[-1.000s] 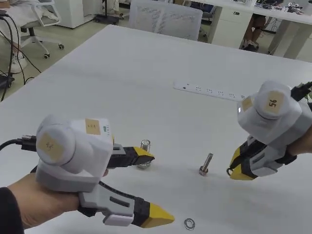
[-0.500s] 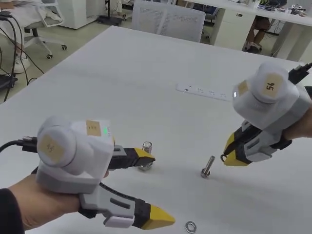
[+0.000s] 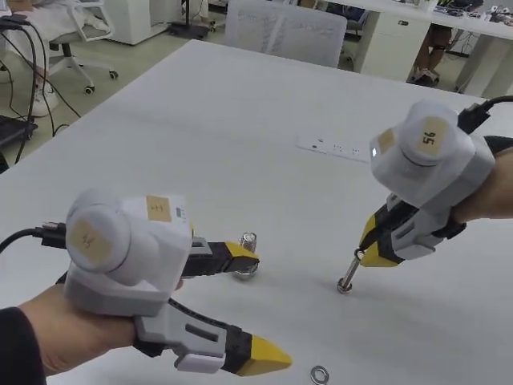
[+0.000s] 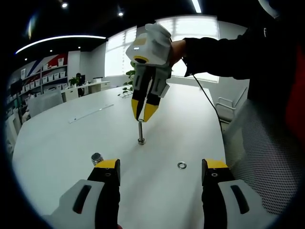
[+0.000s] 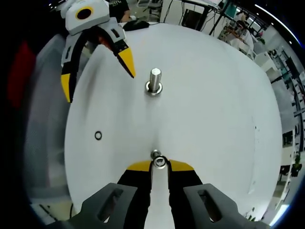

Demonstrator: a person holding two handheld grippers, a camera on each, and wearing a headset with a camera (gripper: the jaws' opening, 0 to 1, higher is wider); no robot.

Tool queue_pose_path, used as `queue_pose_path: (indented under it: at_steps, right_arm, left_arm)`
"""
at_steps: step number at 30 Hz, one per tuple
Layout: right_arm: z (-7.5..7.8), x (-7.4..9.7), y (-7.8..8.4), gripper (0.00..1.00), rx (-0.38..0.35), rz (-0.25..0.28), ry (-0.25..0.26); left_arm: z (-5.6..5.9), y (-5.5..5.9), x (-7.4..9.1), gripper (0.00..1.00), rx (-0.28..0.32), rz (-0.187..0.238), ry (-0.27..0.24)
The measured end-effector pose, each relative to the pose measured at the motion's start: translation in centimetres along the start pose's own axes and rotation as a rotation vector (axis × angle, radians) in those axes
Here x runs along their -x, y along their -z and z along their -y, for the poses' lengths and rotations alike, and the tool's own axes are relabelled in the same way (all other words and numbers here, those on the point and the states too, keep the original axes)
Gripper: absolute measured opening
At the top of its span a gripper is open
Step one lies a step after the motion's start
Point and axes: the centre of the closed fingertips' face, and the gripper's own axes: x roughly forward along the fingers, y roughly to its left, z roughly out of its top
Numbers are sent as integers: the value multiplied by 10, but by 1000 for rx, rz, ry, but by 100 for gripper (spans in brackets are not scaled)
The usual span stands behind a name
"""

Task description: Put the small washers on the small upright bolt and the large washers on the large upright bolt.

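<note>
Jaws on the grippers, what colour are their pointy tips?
Yellow. It shows best in the left gripper view, on the right gripper.

I read the right gripper [image 5: 158,165] pinched on a small washer [image 5: 160,162], touching the small bolt [image 5: 155,153] top. Large bolt [image 5: 154,76] upright mid-table [image 5: 214,95], seated washer [image 5: 154,89] at its base. Loose washer [image 5: 98,135] nearer the table edge. Left gripper [image 5: 97,78] jaws apart.
</note>
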Motion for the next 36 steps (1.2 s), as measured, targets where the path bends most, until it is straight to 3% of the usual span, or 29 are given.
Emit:
queue_pose_path:
  at_steps: [16, 36]
  right_arm:
    - [-1, -11, 1, 14, -4, -1, -22]
    - [-8, -41, 9, 14, -14, -10, -46]
  left_arm:
    - [-1, 2, 1, 69, 7, -1, -5]
    - [-1, 3, 1, 69, 12, -3, -9]
